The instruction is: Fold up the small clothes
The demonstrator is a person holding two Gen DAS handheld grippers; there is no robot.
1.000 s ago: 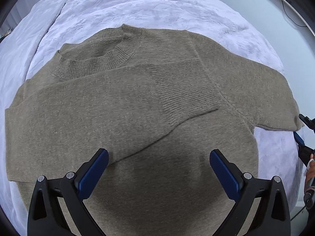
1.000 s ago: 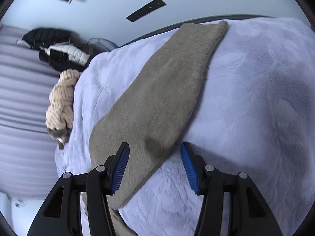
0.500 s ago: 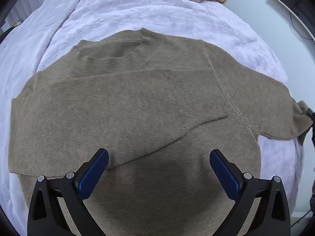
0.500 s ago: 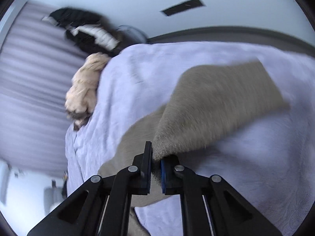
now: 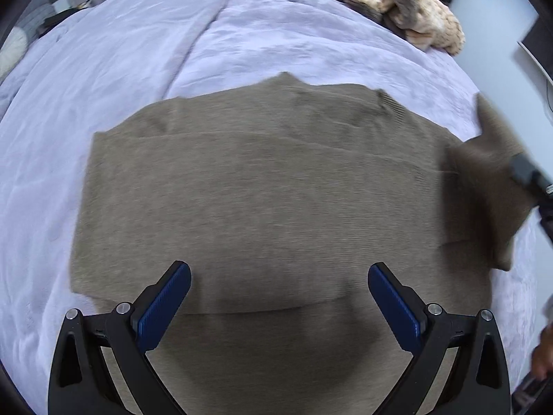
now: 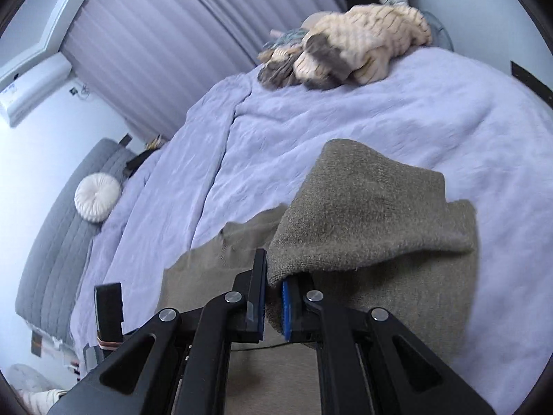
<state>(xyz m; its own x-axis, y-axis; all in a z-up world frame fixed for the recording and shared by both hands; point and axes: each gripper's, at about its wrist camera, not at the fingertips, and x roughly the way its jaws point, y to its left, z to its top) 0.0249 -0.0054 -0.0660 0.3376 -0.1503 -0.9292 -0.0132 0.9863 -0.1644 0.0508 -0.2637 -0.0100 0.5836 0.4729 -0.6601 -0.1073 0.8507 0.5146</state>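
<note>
Sleeve [image 6: 373, 214] now lifted by right gripper [image 6: 274, 297], sweater [image 5: 262, 186] olive-brown

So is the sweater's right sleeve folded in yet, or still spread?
Mid-fold: the right hand-held gripper is shut on the sleeve, lifting it above the sweater; not yet laid flat.

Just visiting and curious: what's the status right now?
Left gripper open above the brown sweater. Right gripper shut on its sleeve, lifted off the lavender blanket. Nothing in the way.
</note>
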